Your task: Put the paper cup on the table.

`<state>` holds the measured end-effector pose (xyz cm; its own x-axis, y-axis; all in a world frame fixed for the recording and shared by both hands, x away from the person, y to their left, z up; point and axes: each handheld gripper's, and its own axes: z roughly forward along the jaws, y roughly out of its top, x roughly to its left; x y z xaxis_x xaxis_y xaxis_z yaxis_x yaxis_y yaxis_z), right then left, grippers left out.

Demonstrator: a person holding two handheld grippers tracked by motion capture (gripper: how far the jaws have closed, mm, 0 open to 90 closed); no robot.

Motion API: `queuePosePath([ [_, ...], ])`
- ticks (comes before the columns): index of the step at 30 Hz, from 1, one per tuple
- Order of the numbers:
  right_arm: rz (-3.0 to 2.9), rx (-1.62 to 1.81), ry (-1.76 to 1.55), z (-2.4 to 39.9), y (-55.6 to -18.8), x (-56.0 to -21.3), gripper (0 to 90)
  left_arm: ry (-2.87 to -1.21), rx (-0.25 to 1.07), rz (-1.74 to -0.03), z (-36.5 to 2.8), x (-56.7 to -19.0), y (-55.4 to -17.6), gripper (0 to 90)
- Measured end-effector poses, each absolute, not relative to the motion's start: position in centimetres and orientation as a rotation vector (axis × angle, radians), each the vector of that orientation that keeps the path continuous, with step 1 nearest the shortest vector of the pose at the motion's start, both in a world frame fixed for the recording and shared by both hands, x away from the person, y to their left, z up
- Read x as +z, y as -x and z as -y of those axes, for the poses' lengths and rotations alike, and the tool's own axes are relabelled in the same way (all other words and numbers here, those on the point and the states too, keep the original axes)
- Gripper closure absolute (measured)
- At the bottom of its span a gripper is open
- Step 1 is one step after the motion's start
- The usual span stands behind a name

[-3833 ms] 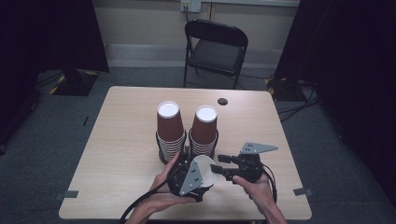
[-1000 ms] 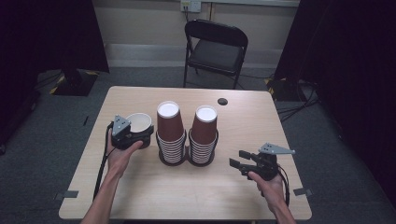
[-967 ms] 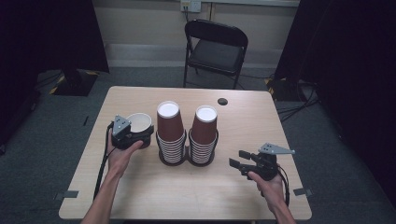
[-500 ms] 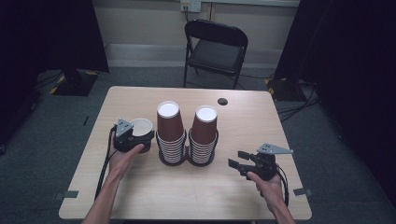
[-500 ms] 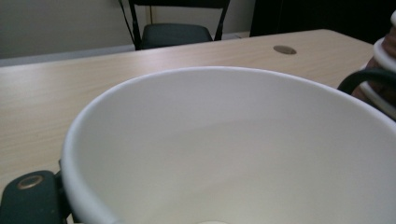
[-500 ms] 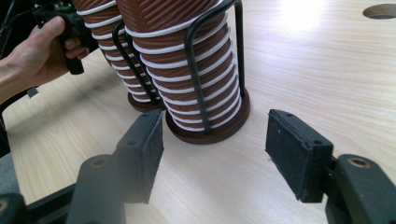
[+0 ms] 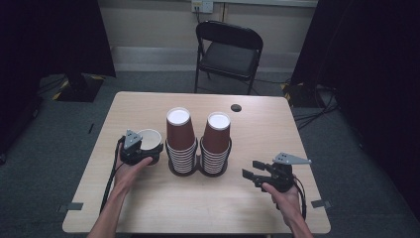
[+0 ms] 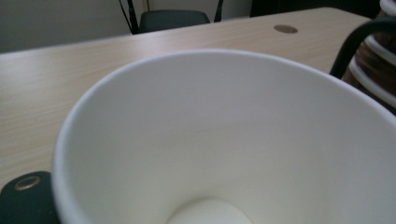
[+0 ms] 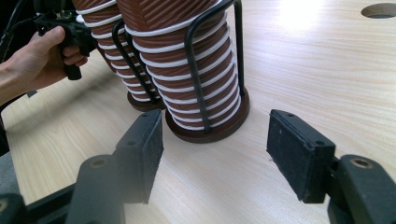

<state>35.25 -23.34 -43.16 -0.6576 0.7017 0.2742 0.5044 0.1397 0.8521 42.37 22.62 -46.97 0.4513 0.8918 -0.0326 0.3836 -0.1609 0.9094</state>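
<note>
Two tall stacks of brown ribbed paper cups, the left stack (image 7: 179, 141) and the right stack (image 7: 216, 144), stand in black wire holders at the table's middle. The right stack (image 9: 187, 60) is also close in the right gripper view. My left gripper (image 7: 148, 151) is shut on a single paper cup (image 7: 148, 136) just left of the stacks. That cup's white inside (image 8: 224, 140) faces the left gripper view. My right gripper (image 7: 250, 169) hovers right of the stacks near the front, open, and its pads (image 9: 149, 149) have nothing between them.
The light wooden table (image 7: 257, 129) has a dark round hole (image 7: 236, 107) near its far edge. A black folding chair (image 7: 228, 49) stands behind the table. Dark curtains hang at both sides. Cables trail from both grippers toward the front edge.
Earlier both grippers met in front of the stacks; now they are apart. Over the last second the left gripper brought its cup slightly nearer the front edge and the stacks. The right gripper stayed put.
</note>
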Motion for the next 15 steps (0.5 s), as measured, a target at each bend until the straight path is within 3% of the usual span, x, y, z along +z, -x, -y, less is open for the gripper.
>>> queuePosePath([
  [15, -2.218, 1.541, -1.198, 23.28, -35.18, -42.98, 35.5, -1.878, 0.604, -1.178, -22.60, -47.60, -42.29, 13.0],
])
